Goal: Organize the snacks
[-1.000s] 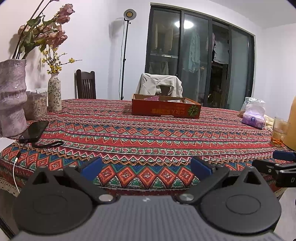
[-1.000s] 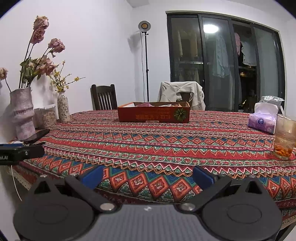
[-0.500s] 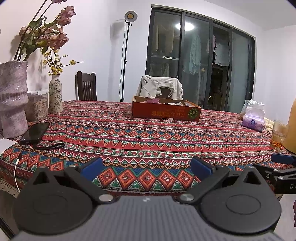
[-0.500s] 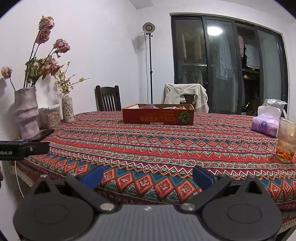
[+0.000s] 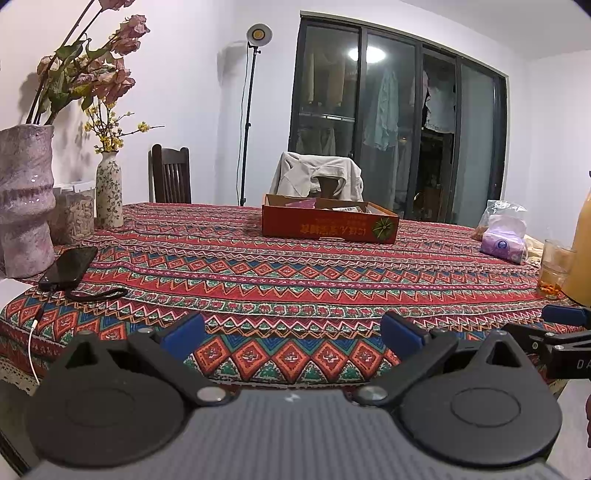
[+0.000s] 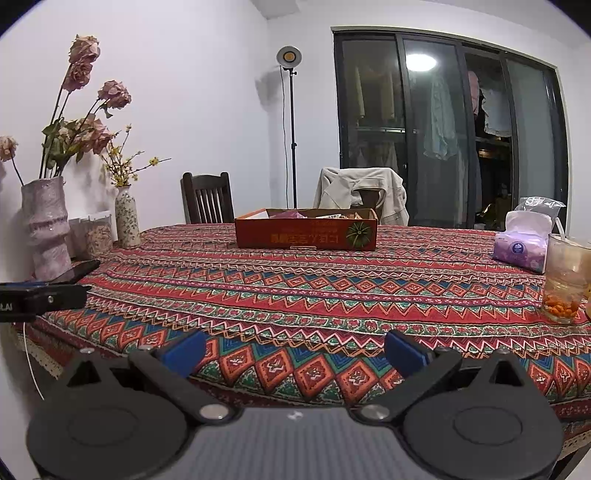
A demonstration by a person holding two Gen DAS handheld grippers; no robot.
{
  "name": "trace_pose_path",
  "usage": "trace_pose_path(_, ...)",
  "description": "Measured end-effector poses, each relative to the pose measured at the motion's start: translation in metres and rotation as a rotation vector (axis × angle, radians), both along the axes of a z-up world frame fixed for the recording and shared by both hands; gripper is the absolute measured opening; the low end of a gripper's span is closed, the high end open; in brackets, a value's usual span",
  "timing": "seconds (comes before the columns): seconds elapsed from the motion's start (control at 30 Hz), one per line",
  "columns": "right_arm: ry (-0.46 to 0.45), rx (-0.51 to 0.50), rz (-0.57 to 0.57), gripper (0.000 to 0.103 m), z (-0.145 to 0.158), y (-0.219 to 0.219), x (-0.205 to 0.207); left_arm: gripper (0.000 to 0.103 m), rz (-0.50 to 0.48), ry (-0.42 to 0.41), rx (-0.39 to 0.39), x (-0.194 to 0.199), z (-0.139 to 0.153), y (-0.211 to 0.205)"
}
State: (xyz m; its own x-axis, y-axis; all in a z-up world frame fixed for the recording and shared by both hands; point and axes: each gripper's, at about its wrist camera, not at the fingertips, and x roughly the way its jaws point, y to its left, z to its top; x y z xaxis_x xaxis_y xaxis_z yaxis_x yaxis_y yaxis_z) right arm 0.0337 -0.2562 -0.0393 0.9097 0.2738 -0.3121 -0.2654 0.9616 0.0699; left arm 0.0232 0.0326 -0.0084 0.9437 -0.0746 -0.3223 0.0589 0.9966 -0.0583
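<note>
Both the left tongs point(image 5: 291, 330) and the right tongs point(image 6: 293, 350) hover at the near edge of the desk point(image 5: 295, 280), jaws spread wide and holding nothing, a stance that suits either an approach or a withdrawal. Well ahead of both, across bare cloth, the red cardboard tray point(image 6: 306, 234) sits with packets showing above its rim, so the snacks point(image 6: 291, 213) already lie gathered inside it.

White walls, a lit floor lamp point(image 5: 258, 35), dark glass sliding doors point(image 5: 399, 125) and a wooden chair point(image 6: 207, 197) behind the patterned table point(image 5: 295, 273).
</note>
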Motion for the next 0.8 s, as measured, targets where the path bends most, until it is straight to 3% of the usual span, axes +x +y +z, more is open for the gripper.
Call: trace_pose_path(0.8,0.012,-0.001,0.005,0.103,-0.0013,0.0004,0.0011,0.103,-0.003,0.001,0.01,-0.0004,-0.001,-0.0027)
